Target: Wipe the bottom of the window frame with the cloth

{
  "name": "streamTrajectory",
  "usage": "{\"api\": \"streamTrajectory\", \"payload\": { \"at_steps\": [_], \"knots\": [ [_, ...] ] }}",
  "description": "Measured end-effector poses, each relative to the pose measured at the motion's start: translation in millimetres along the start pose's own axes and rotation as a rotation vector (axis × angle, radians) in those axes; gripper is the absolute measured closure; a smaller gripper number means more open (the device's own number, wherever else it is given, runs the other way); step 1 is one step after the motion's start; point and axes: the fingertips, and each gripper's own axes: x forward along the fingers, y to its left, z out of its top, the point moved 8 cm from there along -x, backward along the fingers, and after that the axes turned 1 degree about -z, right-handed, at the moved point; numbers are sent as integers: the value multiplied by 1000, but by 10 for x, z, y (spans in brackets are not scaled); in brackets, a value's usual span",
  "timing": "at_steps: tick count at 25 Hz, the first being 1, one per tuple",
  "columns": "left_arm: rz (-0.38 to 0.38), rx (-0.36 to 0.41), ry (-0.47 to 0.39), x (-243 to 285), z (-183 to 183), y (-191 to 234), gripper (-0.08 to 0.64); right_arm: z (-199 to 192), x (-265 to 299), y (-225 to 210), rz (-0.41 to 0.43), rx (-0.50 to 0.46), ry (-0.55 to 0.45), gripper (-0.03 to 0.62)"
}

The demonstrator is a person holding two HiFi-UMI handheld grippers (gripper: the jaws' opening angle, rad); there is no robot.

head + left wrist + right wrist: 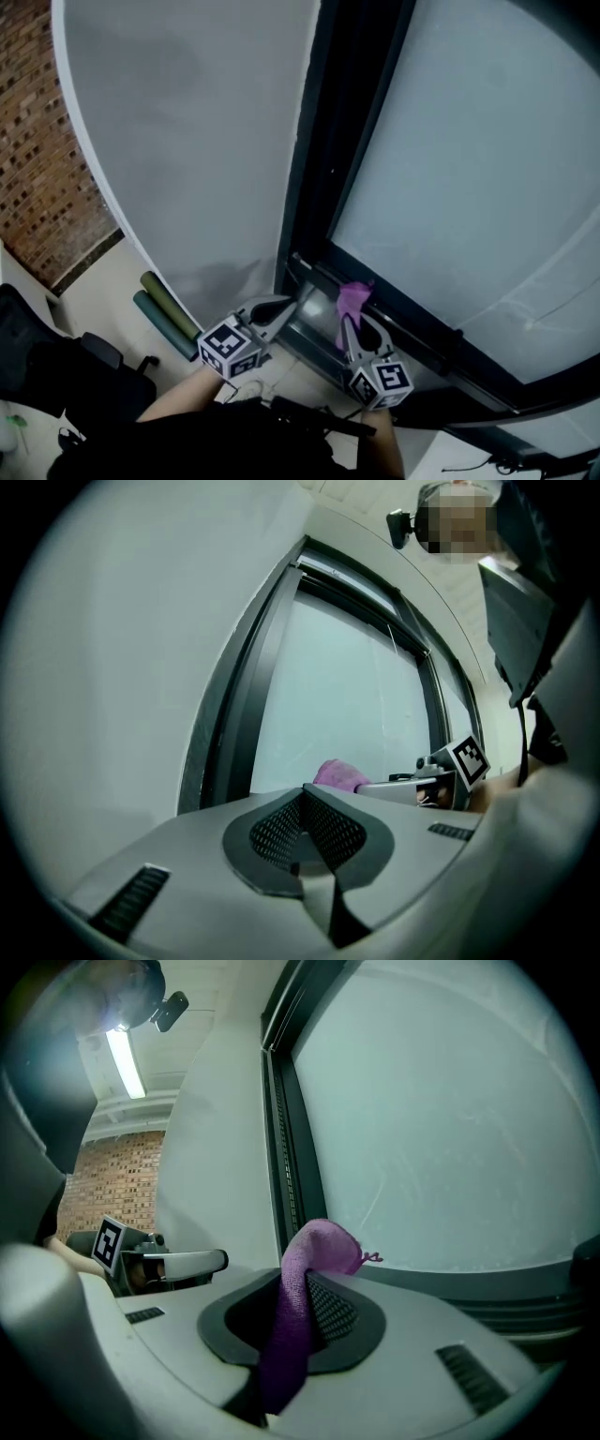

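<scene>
Purple cloth (317, 1243) clamped in your right hand-held gripper (302, 1299); left hand-held gripper (302, 806) jaws together, empty. Likely starting the wipe: press onto frame (414, 325), lower centre, and drag along.

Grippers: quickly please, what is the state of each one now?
Left gripper: closed, nothing between its jaws.
Right gripper: closed on the purple cloth.

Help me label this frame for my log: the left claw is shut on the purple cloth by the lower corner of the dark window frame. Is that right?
No. The right claw, not the left, is shut on the purple fabric cloth by the lower corner of the dark window frame; the right gripper view shows it between those jaws. The left claw is shut, empty.
</scene>
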Motion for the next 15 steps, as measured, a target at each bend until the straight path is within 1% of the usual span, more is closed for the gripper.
{"api": "streamTrajectory", "payload": {
  "at_steps": [5,10,15],
  "knots": [
    [-30,10,-19,39,-93,18,558,1,-46,2,-18,4,-7,522],
    [-36,-27,-3,35,-53,4,558,88,-30,43,19,25,-22,522],
    [-28,-34,-39,50,-20,84,558,132,44,28,15,-15,-13,522]
  ]
}}
